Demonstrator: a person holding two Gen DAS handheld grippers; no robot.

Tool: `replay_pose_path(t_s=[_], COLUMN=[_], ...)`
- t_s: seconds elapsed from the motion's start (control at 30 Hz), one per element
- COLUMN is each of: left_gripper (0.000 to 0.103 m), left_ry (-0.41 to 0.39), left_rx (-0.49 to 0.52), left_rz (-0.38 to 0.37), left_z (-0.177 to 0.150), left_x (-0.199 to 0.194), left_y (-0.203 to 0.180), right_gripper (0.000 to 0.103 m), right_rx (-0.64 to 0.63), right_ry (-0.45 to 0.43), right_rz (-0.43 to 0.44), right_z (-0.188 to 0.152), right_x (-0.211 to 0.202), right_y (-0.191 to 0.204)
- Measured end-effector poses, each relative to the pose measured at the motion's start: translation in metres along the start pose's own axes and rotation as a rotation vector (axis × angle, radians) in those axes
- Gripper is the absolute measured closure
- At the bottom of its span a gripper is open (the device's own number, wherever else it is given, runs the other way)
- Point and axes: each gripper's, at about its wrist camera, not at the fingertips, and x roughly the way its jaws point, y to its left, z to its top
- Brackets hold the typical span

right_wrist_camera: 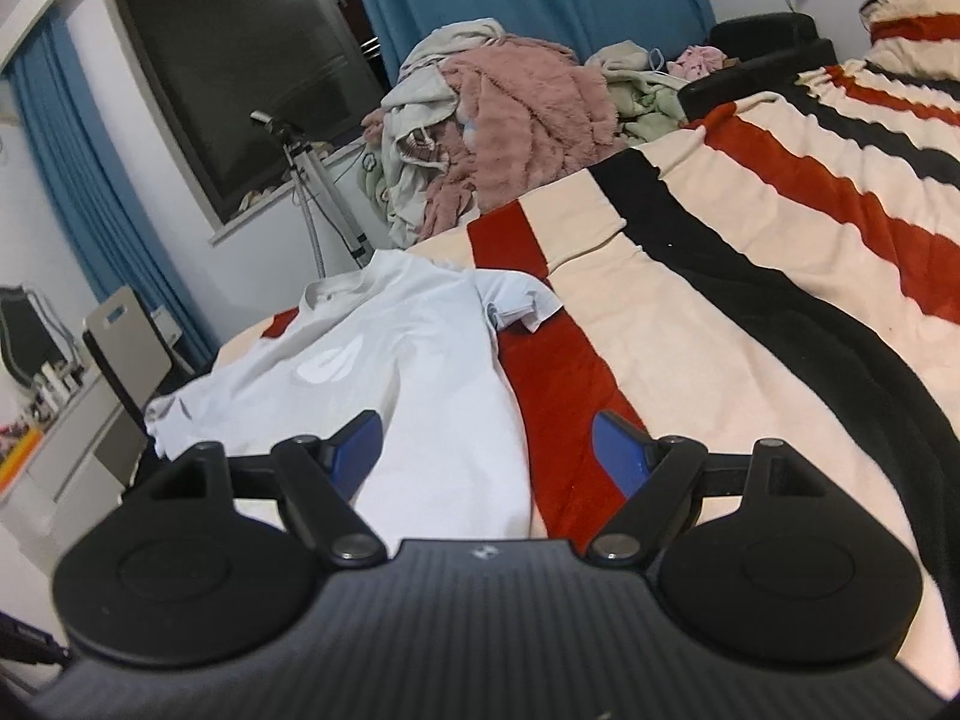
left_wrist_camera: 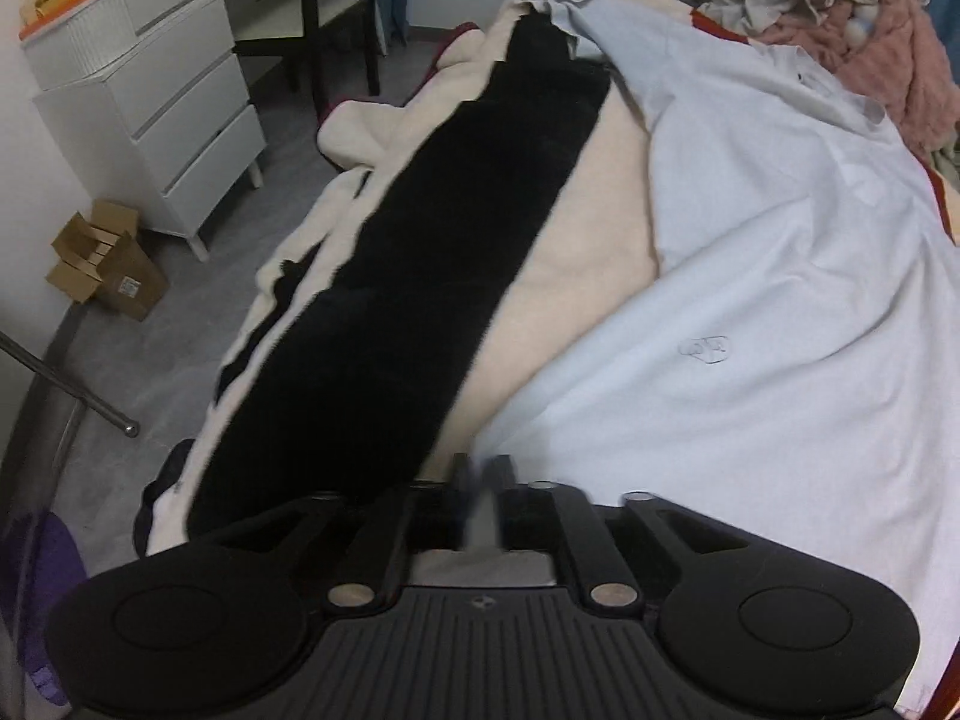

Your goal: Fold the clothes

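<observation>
A pale blue T-shirt [left_wrist_camera: 750, 276] lies spread on a striped blanket [left_wrist_camera: 432, 252] on the bed. My left gripper [left_wrist_camera: 483, 480] is shut, its fingers pinching the shirt's hem at the near edge. In the right wrist view the same shirt [right_wrist_camera: 390, 372] lies flat, collar away from me, one sleeve folded at the far right. My right gripper [right_wrist_camera: 486, 450] is open, held just above the shirt's right side hem, with the left finger [right_wrist_camera: 360, 450] over the shirt and the right finger [right_wrist_camera: 618, 450] over the red stripe.
A pile of unfolded clothes with a pink fleece [right_wrist_camera: 516, 114] sits at the far end of the bed. White drawers [left_wrist_camera: 156, 120] and a cardboard box [left_wrist_camera: 108, 258] stand on the floor to the left. A tripod [right_wrist_camera: 312, 180] stands by the window.
</observation>
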Motion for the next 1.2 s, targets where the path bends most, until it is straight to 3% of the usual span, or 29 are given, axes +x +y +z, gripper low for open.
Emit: replay_pose_path(t_s=[0.03, 0.07, 0.13, 0.23, 0.43, 0.5, 0.57, 0.63, 0.77, 0.8, 0.83, 0.87, 1.03, 1.2], left_gripper=[0.062, 0.055, 0.05, 0.033, 0.026, 0.021, 0.02, 0.017, 0.016, 0.016, 0.015, 0.014, 0.012, 0.012], left_ry=[-0.013, -0.03, -0.096, -0.2, -0.395, -0.462, -0.545, -0.6, -0.56, -0.552, -0.545, -0.536, -0.536, -0.447], left_rx=[0.012, 0.024, 0.068, 0.123, 0.12, 0.146, 0.206, 0.234, 0.182, 0.166, 0.152, 0.157, 0.164, 0.091], left_rz=[-0.011, -0.02, -0.03, -0.078, -0.234, -0.309, -0.323, -0.332, -0.414, -0.42, -0.424, -0.412, -0.294, -0.347], left_z=[-0.003, -0.004, -0.01, -0.017, -0.036, -0.041, -0.048, -0.065, -0.08, -0.082, -0.083, -0.079, -0.058, -0.026], left_x=[-0.004, -0.004, -0.008, -0.03, -0.068, -0.081, -0.084, -0.079, -0.062, -0.054, -0.045, -0.032, 0.014, 0.059], left_y=[-0.006, -0.008, -0.027, -0.056, -0.141, -0.164, -0.194, -0.221, -0.234, -0.23, -0.226, -0.215, -0.184, -0.175], right_gripper=[0.024, 0.024, 0.024, 0.024, 0.024, 0.024, 0.024, 0.046, 0.046, 0.035, 0.017, 0.009, 0.01, 0.009], right_rx=[-0.014, -0.029, -0.058, -0.107, -0.189, -0.195, -0.207, -0.22, -0.195, -0.157, -0.12, -0.083, 0.173, 0.375], right_ry=[-0.003, -0.012, -0.032, -0.076, -0.145, -0.162, -0.163, -0.16, -0.172, -0.176, -0.179, -0.182, -0.112, 0.027], right_rz=[0.002, 0.005, 0.013, 0.027, 0.03, 0.032, 0.044, 0.058, 0.098, 0.111, 0.124, 0.137, 0.18, 0.141], right_z=[0.0, 0.0, 0.0, 0.001, -0.001, 0.0, 0.0, -0.001, 0.0, 0.0, 0.0, 0.0, 0.013, 0.018], right_x=[0.0, -0.001, -0.003, -0.006, -0.009, -0.01, -0.01, -0.011, -0.011, -0.01, -0.009, -0.008, 0.052, 0.157], right_y=[0.002, 0.005, 0.01, 0.019, 0.031, 0.031, 0.032, 0.034, 0.032, 0.029, 0.026, 0.023, -0.003, -0.028])
